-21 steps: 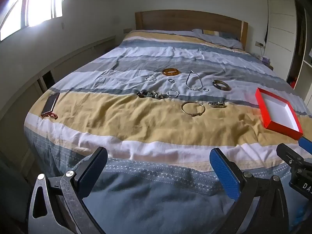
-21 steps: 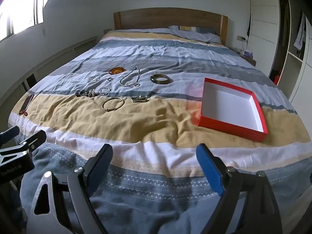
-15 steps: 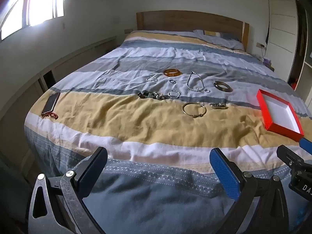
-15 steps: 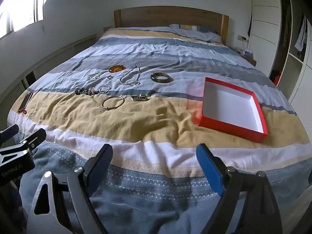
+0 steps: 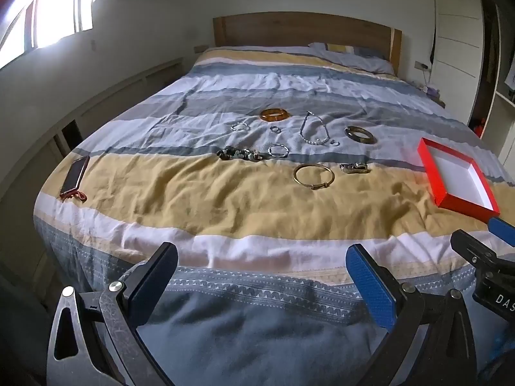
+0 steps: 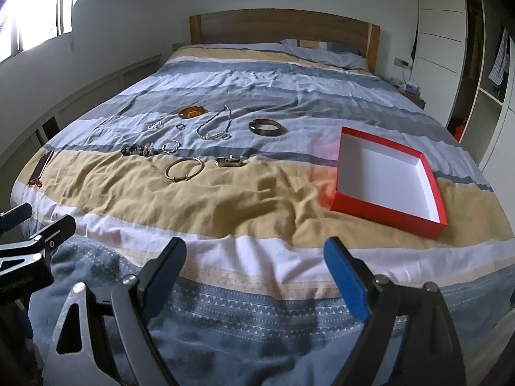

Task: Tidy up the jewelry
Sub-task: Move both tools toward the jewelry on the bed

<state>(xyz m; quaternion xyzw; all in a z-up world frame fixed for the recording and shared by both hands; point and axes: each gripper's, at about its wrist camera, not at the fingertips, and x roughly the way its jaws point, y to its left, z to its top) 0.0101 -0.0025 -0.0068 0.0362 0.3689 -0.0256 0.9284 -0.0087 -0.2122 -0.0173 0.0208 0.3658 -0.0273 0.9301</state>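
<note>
Red square cardboard box (image 6: 389,207); round gold bangle (image 6: 184,169).

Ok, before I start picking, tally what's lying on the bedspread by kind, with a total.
Bangles: 3 (amber bangle, dark bangle, gold bangle)
Small silver rings and loops: 4
Chain necklace: 1
Beaded bracelet: 1
Metal clasp piece: 1
Red box: 1, nothing inside
Phone: 1
Total: 12
</note>
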